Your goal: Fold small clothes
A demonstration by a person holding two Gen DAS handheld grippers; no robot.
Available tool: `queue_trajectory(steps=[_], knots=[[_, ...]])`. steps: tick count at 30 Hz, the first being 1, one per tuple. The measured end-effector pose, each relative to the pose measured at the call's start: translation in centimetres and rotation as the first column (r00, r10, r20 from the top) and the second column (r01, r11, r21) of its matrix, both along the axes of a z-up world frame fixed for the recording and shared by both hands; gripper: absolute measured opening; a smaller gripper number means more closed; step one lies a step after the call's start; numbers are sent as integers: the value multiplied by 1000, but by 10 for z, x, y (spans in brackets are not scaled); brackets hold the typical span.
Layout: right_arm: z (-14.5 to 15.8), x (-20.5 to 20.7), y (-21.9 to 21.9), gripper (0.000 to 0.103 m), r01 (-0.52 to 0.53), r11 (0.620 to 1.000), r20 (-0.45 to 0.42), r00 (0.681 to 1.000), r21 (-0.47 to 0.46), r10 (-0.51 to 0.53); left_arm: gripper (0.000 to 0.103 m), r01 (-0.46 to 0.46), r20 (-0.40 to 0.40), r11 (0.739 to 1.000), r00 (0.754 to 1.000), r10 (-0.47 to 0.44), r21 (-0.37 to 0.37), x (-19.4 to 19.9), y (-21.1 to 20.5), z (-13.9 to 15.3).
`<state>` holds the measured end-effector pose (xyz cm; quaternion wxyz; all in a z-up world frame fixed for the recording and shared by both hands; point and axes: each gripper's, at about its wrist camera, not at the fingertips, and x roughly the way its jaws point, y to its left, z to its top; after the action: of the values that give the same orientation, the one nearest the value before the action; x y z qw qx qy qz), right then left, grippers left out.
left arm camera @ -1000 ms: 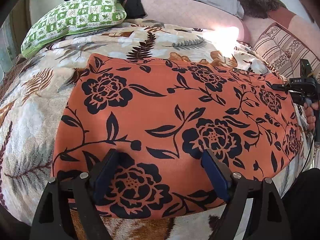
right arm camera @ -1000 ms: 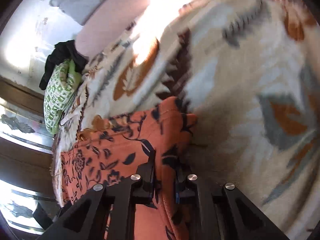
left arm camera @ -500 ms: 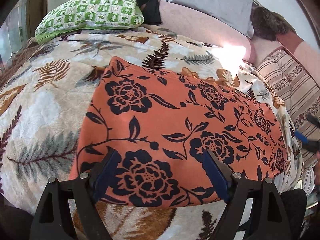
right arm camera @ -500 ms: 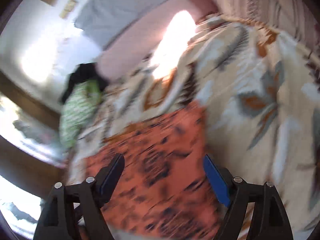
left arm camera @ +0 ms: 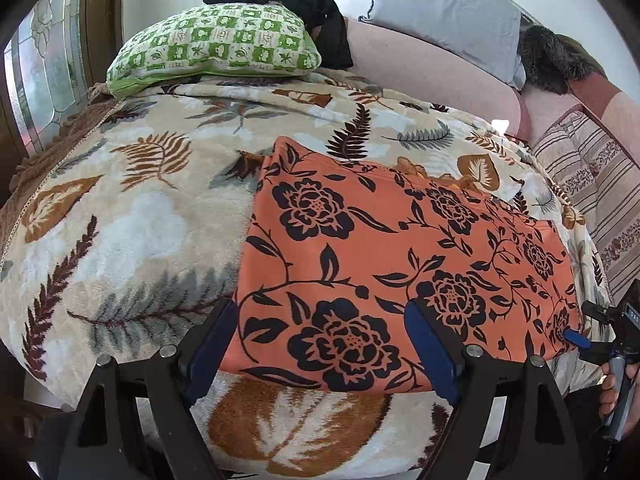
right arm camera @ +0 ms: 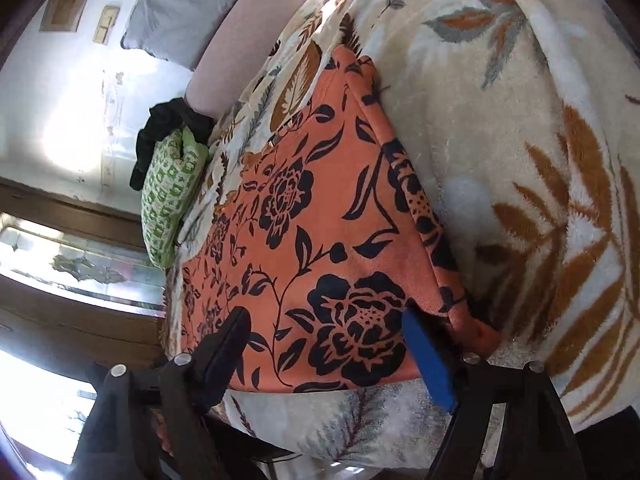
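The orange garment point(left arm camera: 400, 264) with a black floral print lies flat, folded into a rough rectangle, on the near right part of the bed.

bedroom | bed with leaf-print blanket point(left arm camera: 132, 216) | green checked pillow point(left arm camera: 216, 46)

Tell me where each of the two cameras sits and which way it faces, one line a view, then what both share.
Left wrist: on the left gripper, jaws open, angled down across the orange floral garment toward the green pillow; the right gripper and a hand show at the right edge.
Right wrist: on the right gripper, jaws just opened, rolled view along the garment's folded edge; only its own fingers show.
Shared: garment, leaf-print blanket, green pillow, grey pillow.
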<state>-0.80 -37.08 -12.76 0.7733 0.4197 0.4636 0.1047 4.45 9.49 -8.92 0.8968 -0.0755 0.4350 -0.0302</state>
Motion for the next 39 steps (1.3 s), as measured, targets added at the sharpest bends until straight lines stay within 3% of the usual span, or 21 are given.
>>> queue_trajectory(steps=[7, 10, 12, 13, 14, 16, 19, 21, 23, 25, 27, 29, 31, 36, 37, 39], knots=[[-4, -7, -7, 81, 11, 999, 18, 1000, 51, -12, 86, -45, -41, 999, 998, 44, -27, -5, 20, -10], [-4, -8, -9, 81, 14, 998, 19, 1000, 57, -15, 86, -83, -83, 988, 994, 73, -132, -10, 39, -26], [-4, -8, -9, 81, 17, 998, 20, 1000, 59, -18, 81, -69, -155, 973, 987, 35, -222, -4, 48, -49], [-4, -8, -9, 81, 17, 998, 21, 1000, 59, -18, 41, -64, -215, 971, 976, 14, -229, -1, 51, -65], [-4, -8, -9, 81, 17, 998, 21, 1000, 58, -18, 26, -94, -223, 976, 974, 49, -197, -3, 55, -68], [-4, -9, -10, 81, 14, 998, 24, 1000, 57, -16, 14, -83, -217, 954, 976, 18, -290, -5, 64, -60], [-4, -9, -10, 81, 9, 998, 29, 1000, 59, -11, 14, 2, -123, 985, 992, -23, -172, -13, 51, -34], [-5, -8, -11, 81, 10, 998, 29, 1000, 62, -12, 19, 6, -171, 985, 985, -35, -170, -8, 47, -38], [-5, -7, -11, 81, 11, 998, 28, 1000, 64, -13, 41, -15, -274, 986, 961, -32, -166, 0, 48, -50], [-5, -7, -12, 81, 11, 997, 28, 1000, 71, -13, 46, -16, -292, 988, 956, -29, -152, 2, 49, -44], [-6, -7, -13, 81, 8, 997, 31, 999, 78, -11, 49, 11, -233, 992, 972, -40, -124, 5, 49, -19], [-7, -6, -14, 81, 5, 997, 33, 999, 80, -8, 69, 21, -140, 996, 990, -34, -91, 16, 49, 7], [-7, -4, -14, 81, 5, 997, 32, 999, 81, -7, 73, 43, -65, 998, 997, -46, -51, 42, 47, 22], [-7, -2, -13, 84, -7, 997, 37, 999, 80, 4, 72, 43, -107, 997, 993, -49, -58, 143, 45, -2], [-7, -2, -13, 84, -10, 997, 40, 999, 82, 7, 67, 38, -121, 998, 992, -45, -56, 156, 43, -6], [-7, -3, -13, 84, -13, 996, 46, 999, 89, 9, 29, 43, -172, 998, 984, -50, -45, 181, 44, -27]])
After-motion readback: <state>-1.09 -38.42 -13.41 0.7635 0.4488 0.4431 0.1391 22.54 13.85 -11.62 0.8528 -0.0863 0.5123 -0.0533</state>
